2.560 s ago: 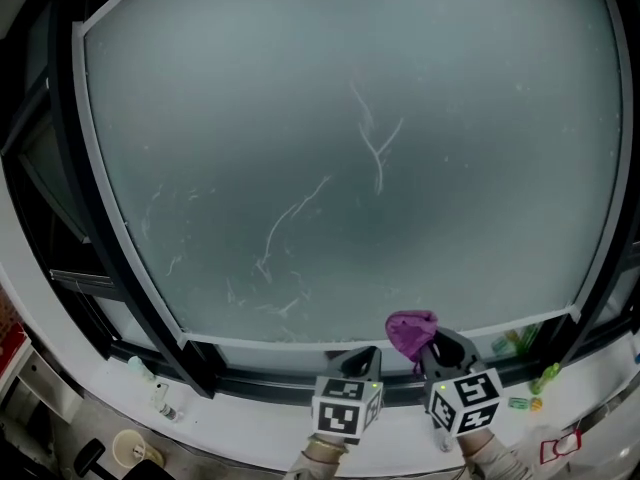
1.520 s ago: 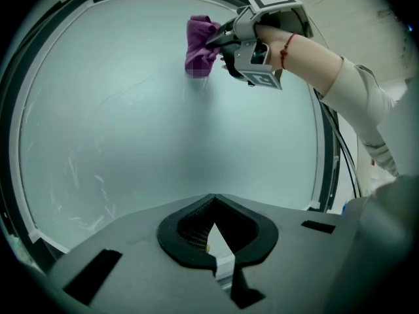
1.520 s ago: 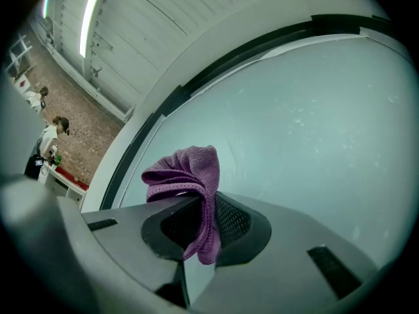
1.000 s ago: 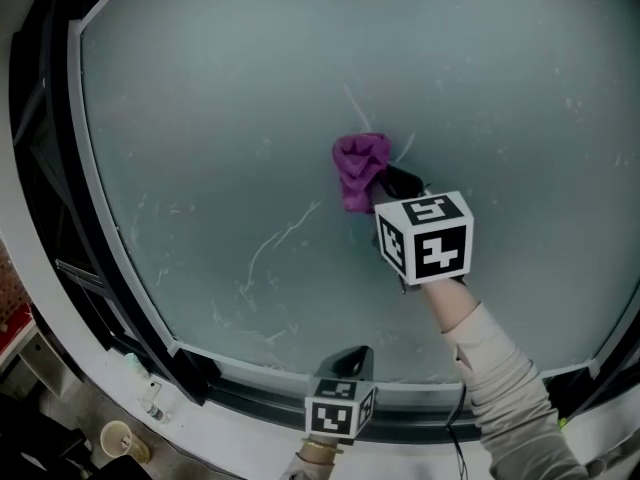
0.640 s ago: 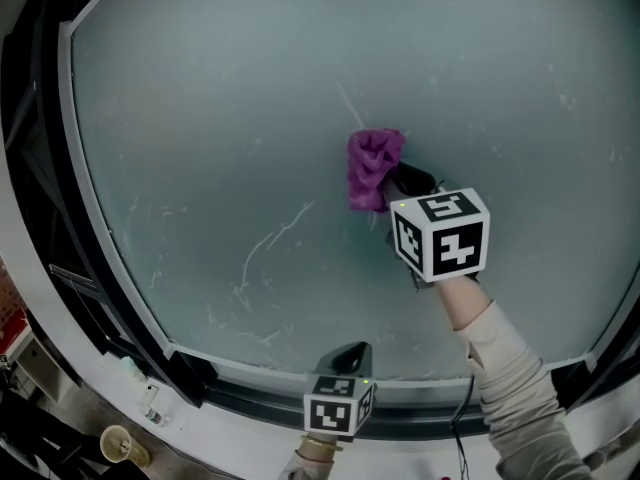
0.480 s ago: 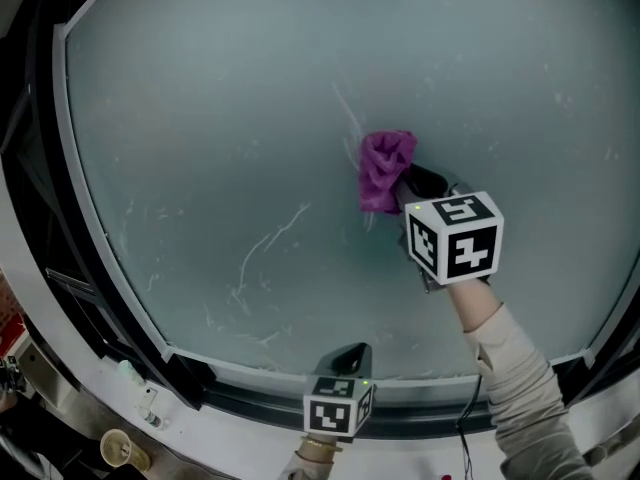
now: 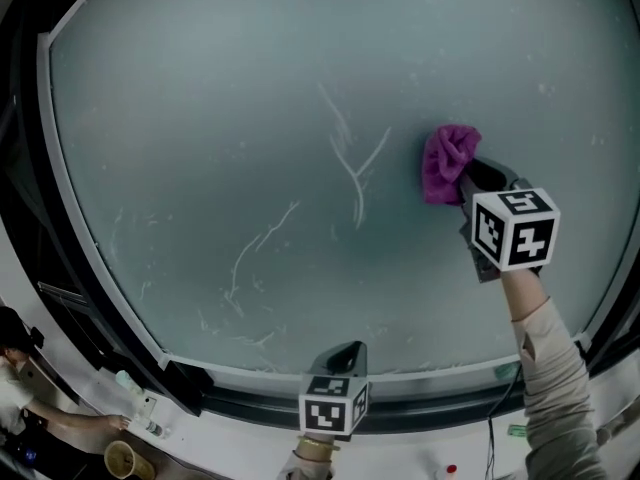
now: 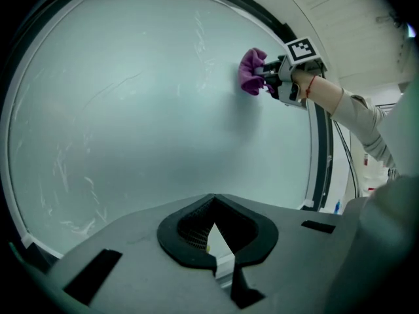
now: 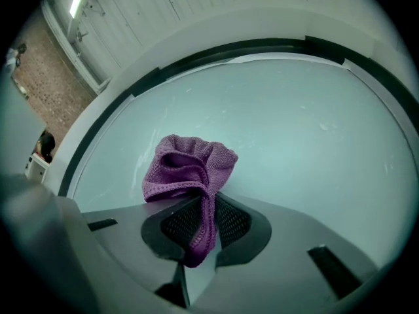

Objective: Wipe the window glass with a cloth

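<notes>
The frosted window glass (image 7: 230, 88) fills the head view, with white streaks (image 7: 350, 163) at its middle and fainter ones (image 7: 250, 253) lower left. A bunched purple cloth (image 7: 447, 163) is pressed against the pane, right of the middle streaks. My right gripper (image 7: 468, 176) is shut on it; in the right gripper view a fold of the cloth (image 9: 186, 169) hangs between the pads of that gripper (image 9: 203, 221). My left gripper (image 7: 345, 353) rests low by the bottom frame, shut and empty (image 8: 213, 224). The left gripper view also shows the cloth (image 8: 251, 72) on the glass.
A dark window frame (image 7: 60, 218) rims the pane, with a white sill (image 7: 220, 438) below it. A person (image 7: 20, 408), a cup (image 7: 122, 458) and a small bottle (image 7: 135, 388) are at lower left. Small bits (image 7: 518, 430) lie on the sill at right.
My right gripper rose from the sill to the glass and has slid the cloth rightward off the middle streaks, which still show. The left gripper has stayed by the bottom frame.
</notes>
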The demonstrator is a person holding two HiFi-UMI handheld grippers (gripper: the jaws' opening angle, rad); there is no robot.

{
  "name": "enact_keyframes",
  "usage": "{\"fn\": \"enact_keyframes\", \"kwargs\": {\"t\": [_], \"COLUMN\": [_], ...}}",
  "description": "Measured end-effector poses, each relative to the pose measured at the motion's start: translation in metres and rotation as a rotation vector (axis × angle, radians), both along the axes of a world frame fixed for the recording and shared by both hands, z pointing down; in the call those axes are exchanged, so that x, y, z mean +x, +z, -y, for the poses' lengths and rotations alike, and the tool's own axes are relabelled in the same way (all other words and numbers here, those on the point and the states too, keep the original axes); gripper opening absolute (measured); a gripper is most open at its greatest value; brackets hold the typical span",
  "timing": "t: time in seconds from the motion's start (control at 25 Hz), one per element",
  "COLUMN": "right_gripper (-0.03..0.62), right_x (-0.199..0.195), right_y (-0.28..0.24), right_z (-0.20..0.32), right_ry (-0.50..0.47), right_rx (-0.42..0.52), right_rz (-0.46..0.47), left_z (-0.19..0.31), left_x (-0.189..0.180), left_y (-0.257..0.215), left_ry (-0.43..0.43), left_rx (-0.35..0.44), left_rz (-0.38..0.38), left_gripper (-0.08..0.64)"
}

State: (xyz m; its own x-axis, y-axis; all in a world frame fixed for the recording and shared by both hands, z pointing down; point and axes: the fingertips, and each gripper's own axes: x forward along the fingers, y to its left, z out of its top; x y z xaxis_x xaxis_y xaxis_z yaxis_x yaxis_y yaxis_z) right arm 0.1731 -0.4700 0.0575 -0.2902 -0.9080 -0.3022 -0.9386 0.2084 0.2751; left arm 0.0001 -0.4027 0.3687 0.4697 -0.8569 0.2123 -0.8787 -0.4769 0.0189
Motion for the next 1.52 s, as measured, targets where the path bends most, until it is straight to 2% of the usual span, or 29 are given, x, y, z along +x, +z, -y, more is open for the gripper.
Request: {"fn": "enact_keyframes", "kwargs": {"t": [0.48, 0.8, 0.92, 1.08, 1.52], "right_gripper": [0.051, 0.051, 0.051, 0.051, 0.051], "right_x": [0.103, 0.123, 0.118, 0.098, -0.013], "right_y": [0.003, 0.004, 0.004, 0.013, 0.058], "right_z": [-0.006, -0.006, -0.011, -0.027, -0.055], "right_ry": [0.188, 0.251, 0.249, 0.192, -0.102], "right_rx": [-0.026, -0.021, -0.012, 0.002, -0.013], "right_rz": [0.057, 0.067, 0.08, 0.123, 0.166], "left_z": [-0.004, -0.002, 0.0, 0.004, 0.007], "left_x": [-0.002, -0.017, -0.025, -0.043, -0.085], "left_y": [-0.004, -0.005, -0.005, -0.007, -0.004], "left_ry": [0.021, 0.004, -0.008, -0.041, -0.132], "left_rx": [0.007, 0.008, 0.01, 0.009, 0.008], "left_rz": [0.0, -0.002, -0.003, -0.013, -0.03], "left_gripper": [0.005, 0.005, 0.005, 0.005, 0.005]}}
